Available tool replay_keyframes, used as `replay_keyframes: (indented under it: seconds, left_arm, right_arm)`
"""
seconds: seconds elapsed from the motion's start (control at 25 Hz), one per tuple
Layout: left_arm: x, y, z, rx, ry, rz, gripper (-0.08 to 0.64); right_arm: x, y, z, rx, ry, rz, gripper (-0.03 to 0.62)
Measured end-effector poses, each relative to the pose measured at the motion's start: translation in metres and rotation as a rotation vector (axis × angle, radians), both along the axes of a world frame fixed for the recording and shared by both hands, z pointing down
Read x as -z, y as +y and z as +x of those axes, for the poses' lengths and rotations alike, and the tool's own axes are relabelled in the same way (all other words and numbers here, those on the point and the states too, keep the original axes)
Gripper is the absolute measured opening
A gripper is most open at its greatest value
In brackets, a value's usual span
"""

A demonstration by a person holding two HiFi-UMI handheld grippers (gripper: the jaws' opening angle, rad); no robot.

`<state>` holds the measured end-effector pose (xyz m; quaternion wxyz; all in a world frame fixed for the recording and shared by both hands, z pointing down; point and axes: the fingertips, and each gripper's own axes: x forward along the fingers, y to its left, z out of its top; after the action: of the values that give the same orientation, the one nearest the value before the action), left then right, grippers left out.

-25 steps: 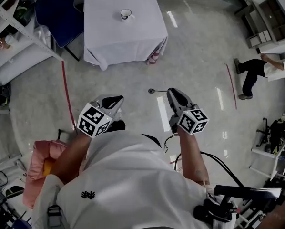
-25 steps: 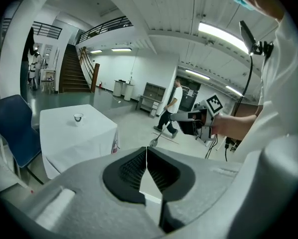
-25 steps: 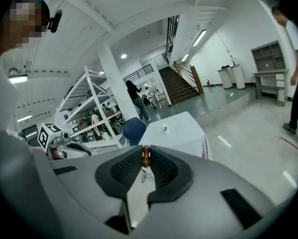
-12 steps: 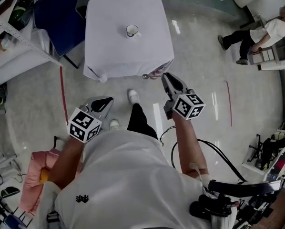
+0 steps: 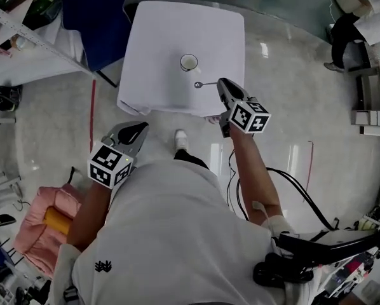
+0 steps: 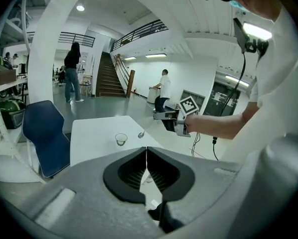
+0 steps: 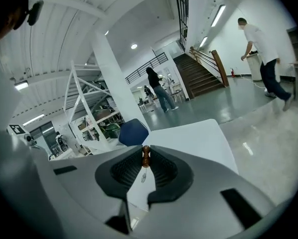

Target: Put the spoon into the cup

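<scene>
Jaws of the right gripper are closed on the spoon. In its own view only the brown end of the handle shows between the pads. The rest is mostly hidden behind the jaws, apart from a faint glimpse of the bowl below. That view shows no cup; the gripper's body covers the near part of the table.

From the head view, the right gripper holds the spoon level over the table. The spoon's bowl sits at about 5 o'clock from the cup, near it but apart. The cup stands upright close to the table's middle, and what is inside it is too small to tell.

The left gripper has its jaws together with nothing between them. It hangs over the floor at about 7 o'clock from the table, well apart from it. Its body cuts off the table's near edge in its own view.

A blue chair stands just beside the table at 9 o'clock. Shiny floor lies open at 3 o'clock. The person's shoe is near the table's front edge.
</scene>
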<state>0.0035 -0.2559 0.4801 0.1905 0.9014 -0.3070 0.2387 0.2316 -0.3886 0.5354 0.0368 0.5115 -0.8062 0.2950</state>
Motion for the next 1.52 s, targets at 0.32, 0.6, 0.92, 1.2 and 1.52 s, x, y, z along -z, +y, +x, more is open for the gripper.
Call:
replay_keyframes:
  seconds: [0.32,0.6,0.92,1.2,1.52]
  left_arm:
    - [-0.001,-0.047,0.008,0.17,-0.038,-0.007,0.014]
    - [-0.005,-0.057,-0.01,0.31,-0.083,-0.029,0.014]
    - [-0.007,-0.061,-0.027,0.402,-0.113,-0.047,0.014]
    - [-0.012,-0.058,-0.033,0.438,-0.131,-0.06,0.014]
    - [-0.015,-0.055,-0.035,0.436,-0.142,-0.079,0.014]
  right_arm:
    - [-0.052,-0.107,0.012,0.055,-0.014,-0.053,0.052]
    - [-0.107,-0.156,-0.007,0.12,0.01,-0.113,0.052]
    - [-0.153,-0.18,-0.029,0.168,0.038,-0.164,0.052]
    - [-0.178,-0.183,-0.036,0.182,0.048,-0.184,0.052]
    - [-0.19,-0.184,-0.036,0.182,0.041,-0.187,0.055]
